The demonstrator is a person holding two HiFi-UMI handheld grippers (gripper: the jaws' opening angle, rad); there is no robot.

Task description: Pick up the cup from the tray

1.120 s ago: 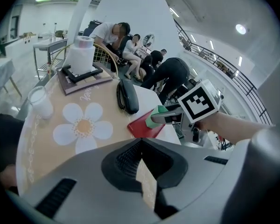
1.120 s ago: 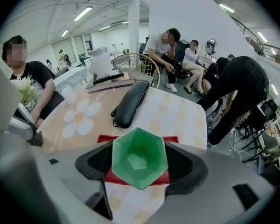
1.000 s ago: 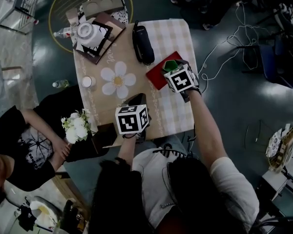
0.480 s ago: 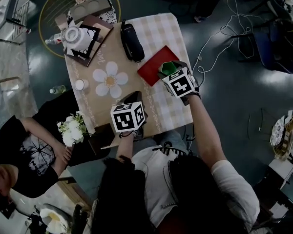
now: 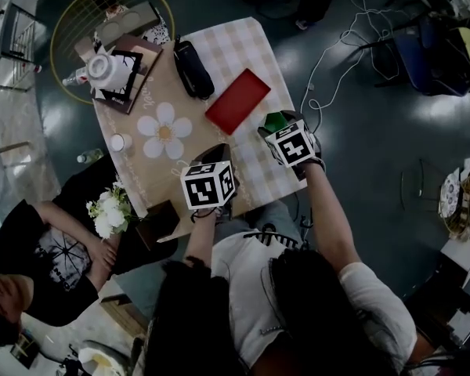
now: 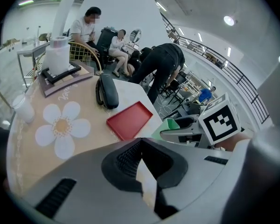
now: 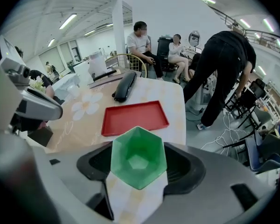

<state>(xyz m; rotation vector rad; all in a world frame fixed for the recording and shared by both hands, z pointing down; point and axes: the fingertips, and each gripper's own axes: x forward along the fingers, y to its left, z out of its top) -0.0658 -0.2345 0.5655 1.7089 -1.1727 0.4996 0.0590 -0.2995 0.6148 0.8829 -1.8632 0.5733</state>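
A green six-sided cup (image 7: 139,157) sits between the jaws of my right gripper (image 7: 139,166), which is shut on its sides. In the head view the green cup (image 5: 276,121) hangs off the near right end of the red tray (image 5: 236,100), near the table's right edge, with the right gripper (image 5: 279,128) behind it. The red tray (image 7: 134,117) lies bare on the checked cloth. My left gripper (image 5: 215,153) hovers over the near middle of the table; in its own view the left gripper (image 6: 141,146) is shut with nothing in it.
A black pouch (image 5: 193,67) lies beyond the tray. A flower-shaped mat (image 5: 164,129), a small white cup (image 5: 117,142) and a white pot on a dark board (image 5: 102,67) fill the left side. A seated person holds white flowers (image 5: 110,210) at the left. Cables (image 5: 352,45) trail on the floor.
The right gripper has carried the green cup from over the tray's near end to the right of the tray. The left gripper has barely moved.
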